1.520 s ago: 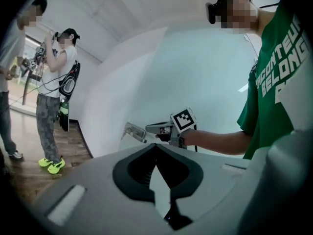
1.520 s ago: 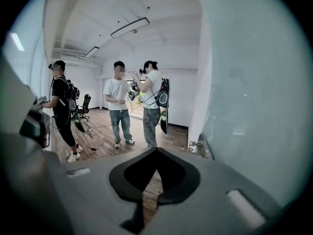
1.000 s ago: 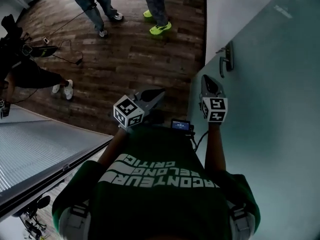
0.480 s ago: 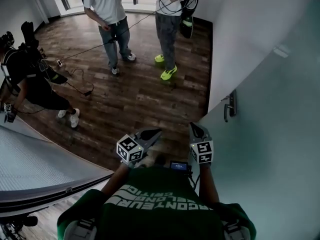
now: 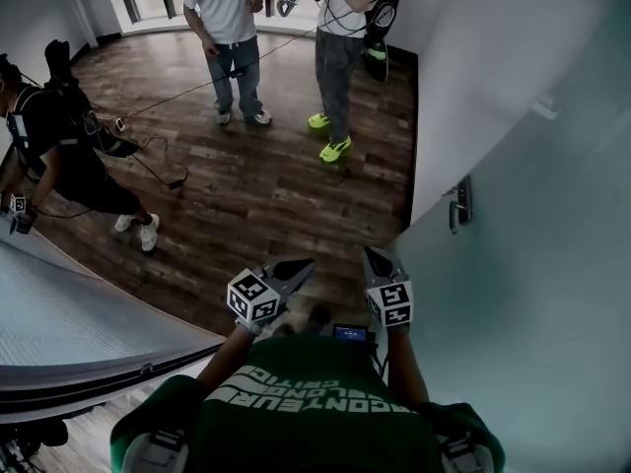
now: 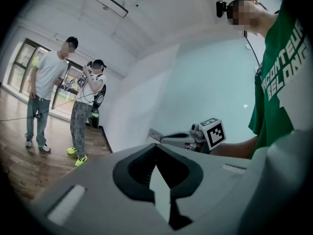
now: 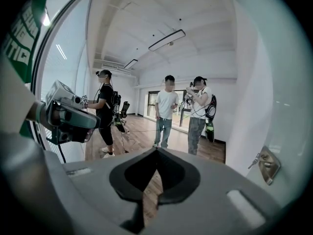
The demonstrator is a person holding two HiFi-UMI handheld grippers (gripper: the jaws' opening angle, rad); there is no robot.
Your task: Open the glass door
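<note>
The frosted glass door [image 5: 532, 264] fills the right side of the head view, with its metal handle [image 5: 459, 205] near the door's left edge. My right gripper [image 5: 368, 253] is shut and empty; it points forward, to the left of the handle and nearer to me, not touching it. My left gripper [image 5: 306, 262] is beside it, also shut and empty. In the right gripper view the handle [image 7: 268, 165] shows at the lower right, off to the side of the shut right gripper [image 7: 156, 151]. The left gripper [image 6: 156, 147] faces the pale door and wall.
Two people [image 5: 227, 28] stand on the dark wood floor ahead, one in bright yellow shoes [image 5: 335, 149]. A person in black [image 5: 59, 146] stands at the left with cables [image 5: 158, 170] on the floor. A ribbed glass panel [image 5: 79, 304] slants along my left. A white wall [image 5: 483, 57] meets the door.
Both grippers have slid lower in the head view and now sit further from the door handle. The view has lifted, so the two standing people show in full.
</note>
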